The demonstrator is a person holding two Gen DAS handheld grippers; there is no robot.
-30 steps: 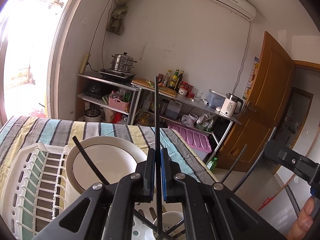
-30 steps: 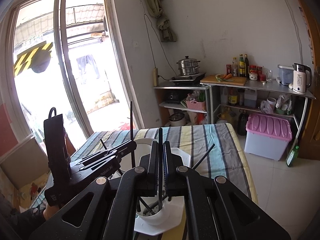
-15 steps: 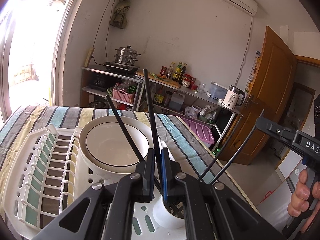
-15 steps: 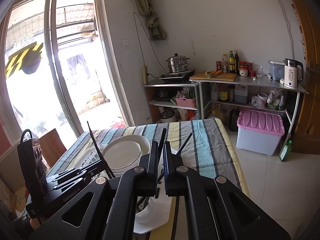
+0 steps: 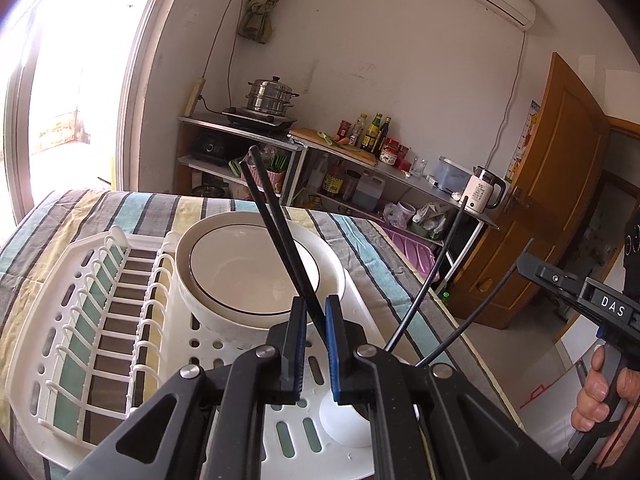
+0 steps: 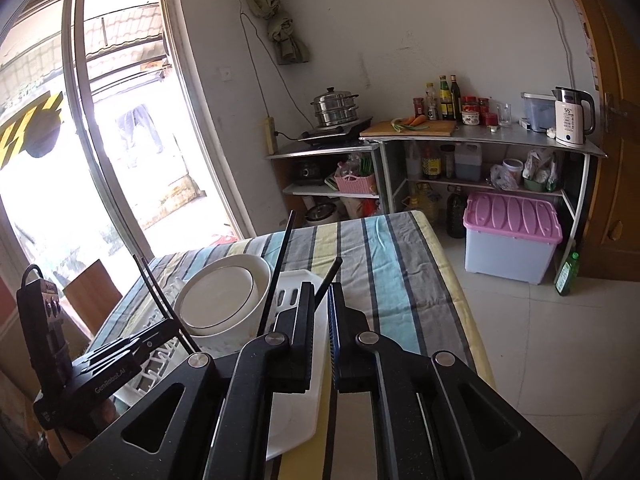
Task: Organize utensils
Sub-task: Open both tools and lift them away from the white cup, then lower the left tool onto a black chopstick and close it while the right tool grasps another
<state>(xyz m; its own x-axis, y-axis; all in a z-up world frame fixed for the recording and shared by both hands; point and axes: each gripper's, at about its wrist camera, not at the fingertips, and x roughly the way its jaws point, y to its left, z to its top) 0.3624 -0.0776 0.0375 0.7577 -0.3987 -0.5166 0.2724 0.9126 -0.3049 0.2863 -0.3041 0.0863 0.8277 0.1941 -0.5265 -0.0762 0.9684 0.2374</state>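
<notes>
White plastic fills the left wrist view: a dish rack (image 5: 60, 320) sits on the bench (image 5: 120, 208), which is covered by a striped cloth. A white bowl (image 5: 248, 280) with a dark ring sits in the rack's far part. The left tongs (image 5: 316, 344) point down over the rack's near corner, where a white cup (image 5: 348, 420) stands. Their jaws have just been opening and now stand a narrow gap apart. Two black chopsticks (image 5: 276, 232) rise out of that gap and lean up to the left across the bowl, with the pads not pressing on them. A second pair (image 5: 432, 280) leans out of the cup towards the right. The right tongs (image 5: 520, 264) come in from the right edge, just beside the tip of one of those sticks, gripped by a hand (image 5: 596, 396).

From the right wrist, the right tongs (image 6: 321, 320) stand over the rack (image 6: 296, 400) with a thin slit of light between the pads. One chopstick (image 6: 330, 276) leans up out of the slit, apparently loose. Another stick (image 6: 280, 264) slants up in front of the bowl (image 6: 220, 304). The left tongs (image 6: 172, 324) reach in from the lower left, a stick crossing their tip. Here the cup is hidden behind the jaws.
</notes>
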